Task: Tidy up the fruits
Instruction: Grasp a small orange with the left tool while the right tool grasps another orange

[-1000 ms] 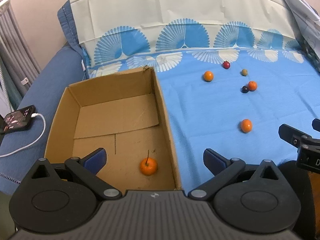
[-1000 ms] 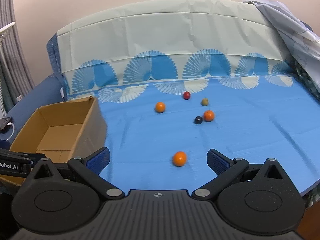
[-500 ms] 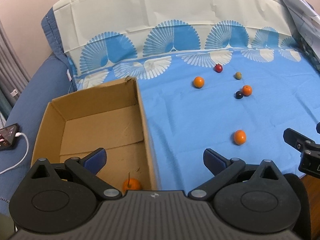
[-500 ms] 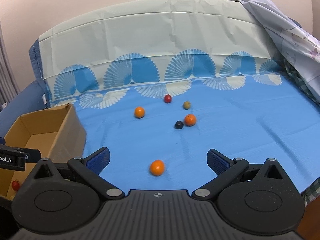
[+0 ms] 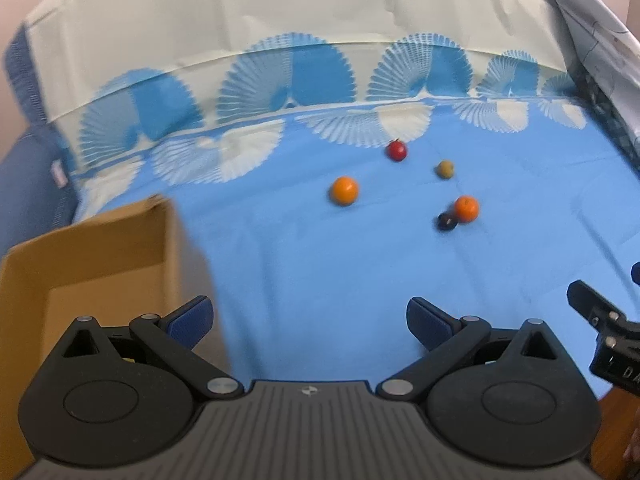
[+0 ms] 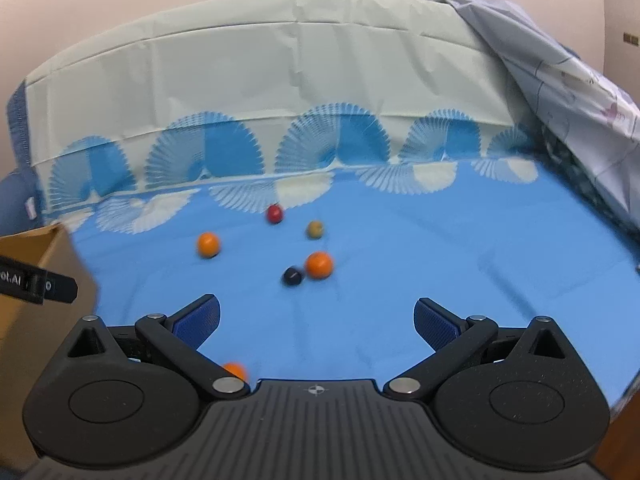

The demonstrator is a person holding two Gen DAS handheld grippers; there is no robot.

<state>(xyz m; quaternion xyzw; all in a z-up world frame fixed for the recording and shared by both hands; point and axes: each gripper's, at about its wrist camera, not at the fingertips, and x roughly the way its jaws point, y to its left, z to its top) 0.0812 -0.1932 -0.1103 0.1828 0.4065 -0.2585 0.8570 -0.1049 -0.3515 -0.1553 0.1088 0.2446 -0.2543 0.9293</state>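
Small fruits lie on the blue cloth (image 5: pixel 320 264): an orange (image 5: pixel 343 190), a red fruit (image 5: pixel 397 150), an olive-green one (image 5: pixel 445 169), a second orange (image 5: pixel 466 208) touching a dark fruit (image 5: pixel 446 222). The right wrist view shows the same group: orange (image 6: pixel 208 244), red fruit (image 6: pixel 275 213), green one (image 6: pixel 315 229), orange (image 6: pixel 319 265), dark fruit (image 6: pixel 292 276), plus a near orange (image 6: pixel 235 370) half hidden behind my right gripper's left linkage. The cardboard box (image 5: pixel 92 248) stands at the left. My left gripper (image 5: pixel 308 320) is open and empty. My right gripper (image 6: pixel 316 318) is open and empty.
The cloth's pale fan-patterned part (image 6: pixel 280 80) rises behind the fruits. A grey patterned sheet (image 6: pixel 560 80) hangs at the right. The box corner (image 6: pixel 40 264) shows left in the right wrist view, with part of the left gripper (image 6: pixel 36 282) before it.
Both grippers have swung right and forward toward the fruits. The box has slid left in both views and its inside orange is out of sight. The near orange has dropped under the right gripper.
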